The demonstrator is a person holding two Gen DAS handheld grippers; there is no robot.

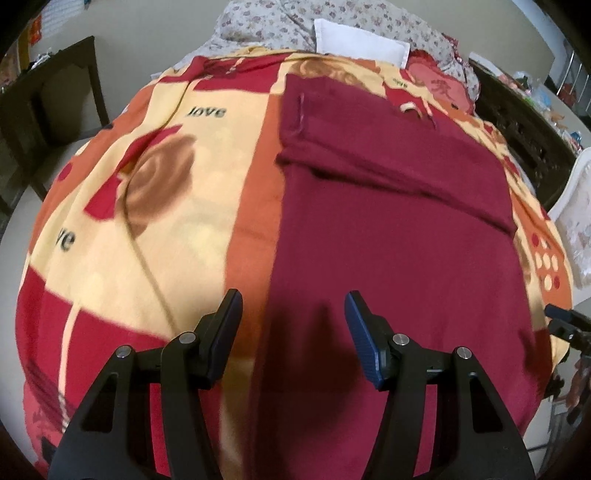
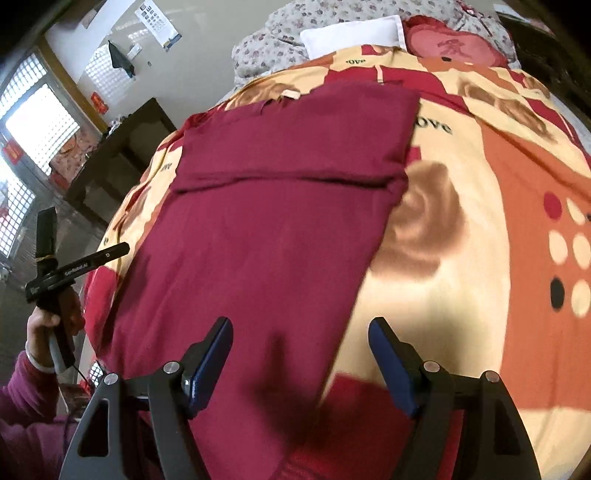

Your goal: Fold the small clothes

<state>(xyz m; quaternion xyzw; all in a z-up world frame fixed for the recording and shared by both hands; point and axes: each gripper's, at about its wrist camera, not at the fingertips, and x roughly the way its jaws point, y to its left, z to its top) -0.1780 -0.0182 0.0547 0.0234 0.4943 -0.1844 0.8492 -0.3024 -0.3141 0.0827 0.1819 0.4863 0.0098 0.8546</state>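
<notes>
With sides folded in, the long dark-red knit garment (image 1: 388, 221) lay on the patterned fleece blanket (image 1: 147, 184) (both grippers, left gripper (image 1: 293, 332) and right gripper (image 2: 301, 354), gaped empty over its near edge), so pinching its near corners looked next.

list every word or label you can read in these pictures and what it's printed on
"love" on the patterned blanket, left wrist view; a second one lower left is half hidden, showing only "ve".
"love", partly covered, beside the maroon garment in the right wrist view.
"GenRobot.AI", as far as it can be read, on the left gripper.
A character on the red cushion: too blurred to read.
Wall poster and red signs: too small to read.
</notes>
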